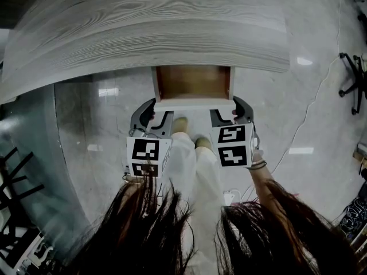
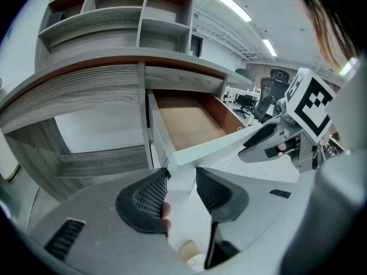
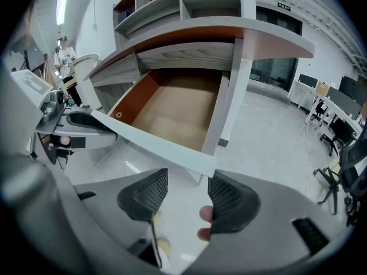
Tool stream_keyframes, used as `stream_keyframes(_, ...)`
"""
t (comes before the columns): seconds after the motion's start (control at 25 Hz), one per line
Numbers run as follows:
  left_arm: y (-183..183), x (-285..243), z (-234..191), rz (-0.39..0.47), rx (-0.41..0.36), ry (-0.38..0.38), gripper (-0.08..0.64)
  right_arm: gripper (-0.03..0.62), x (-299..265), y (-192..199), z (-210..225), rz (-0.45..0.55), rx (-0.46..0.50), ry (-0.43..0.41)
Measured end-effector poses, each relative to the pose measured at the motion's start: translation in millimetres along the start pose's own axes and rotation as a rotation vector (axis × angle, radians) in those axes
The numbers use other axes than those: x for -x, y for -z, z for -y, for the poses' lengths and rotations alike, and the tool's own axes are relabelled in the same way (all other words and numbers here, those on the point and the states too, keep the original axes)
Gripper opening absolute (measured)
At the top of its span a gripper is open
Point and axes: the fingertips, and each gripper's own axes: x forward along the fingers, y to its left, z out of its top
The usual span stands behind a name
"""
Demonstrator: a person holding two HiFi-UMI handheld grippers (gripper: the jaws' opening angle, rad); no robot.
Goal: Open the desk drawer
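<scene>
A pale wood-grain counter arcs across the top of the head view, its drawer pulled out towards the person and showing a bare brown bottom. At left, the left hand-held gripper sits at the left end of the white drawer front, its marker cube facing the camera. In the left gripper view its jaws stand apart, unclenched, and the corner of the drawer front reaches the gap between their tips; a fingertip shows beside the left pad. Open shelves rise above the counter in that view.

Between the two tools, white trouser legs and a pair of pale shoes stand on the glossy grey floor, just in front of the open drawer.

At right, the right hand-held gripper sits at the opposite end of the drawer front. The right gripper view shows its jaws also spread and released, the front's corner just above the tips, with two fingertips beside the right pad. The drawer lies open beyond. An office chair stands at the far right edge of the floor
</scene>
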Motion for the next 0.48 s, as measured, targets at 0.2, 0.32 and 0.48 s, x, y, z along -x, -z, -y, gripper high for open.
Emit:
stream_keyframes(0.2,1.7,0.0,0.4,-0.006,-0.003,0.004,0.144,0.204,-0.6,1.1,-0.4,-0.002,0.001,0.003)
stream_keyframes(0.32,0.1,0.2,0.8,0.000,-0.004,0.006,0.144,0.204,0.0,0.8,0.3,-0.002,0.004,0.005)
stream_keyframes(0.48,7.5,0.2,0.1,-0.011,0.001,0.003,0.144,0.204,-0.2,1.0,0.1,-0.002,0.009,0.010)
